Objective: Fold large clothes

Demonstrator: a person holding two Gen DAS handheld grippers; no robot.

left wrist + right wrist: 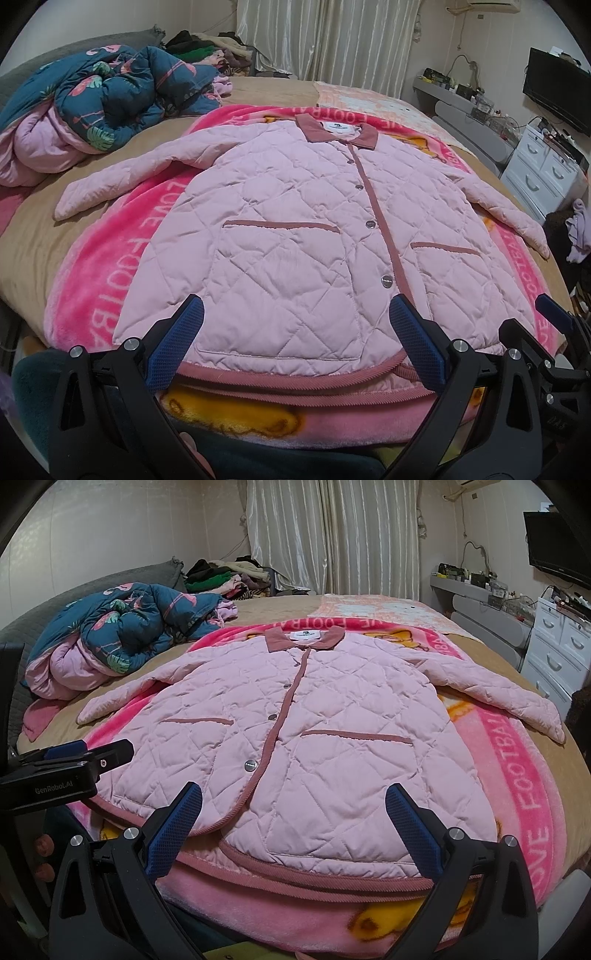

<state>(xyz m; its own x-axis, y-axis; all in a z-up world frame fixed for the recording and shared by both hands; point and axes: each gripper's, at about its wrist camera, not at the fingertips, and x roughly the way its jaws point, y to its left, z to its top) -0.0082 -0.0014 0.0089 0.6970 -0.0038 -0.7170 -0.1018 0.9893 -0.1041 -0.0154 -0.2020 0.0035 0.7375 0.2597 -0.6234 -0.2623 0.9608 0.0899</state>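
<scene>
Lying flat, buttoned: pink quilted jacket [295,229]; left gripper [295,347] and right gripper [293,827] gape empty; pinch each sleeve cuff first, I judge.

Pink blanket [99,273] on the bed [29,251]; crumpled quilt [110,85] far left; white drawers [557,653] right.

Hidden or unreadable from where you stand:
- Jacket [295,221] hem: partly covered by your left gripper [295,343] fingers; collar label print too small to read.
- Blanket [110,266] lettering: interrupted by the jacket, cartoon figure mostly covered.
- Clothes pile [229,576] at the bed's far end: single items indistinguishable.
- Shelf clutter [476,578]: too small to identify.
- Television [554,546]: cut by the right wrist view's edge.
- Your right gripper [291,827]: handles cropped below.
</scene>
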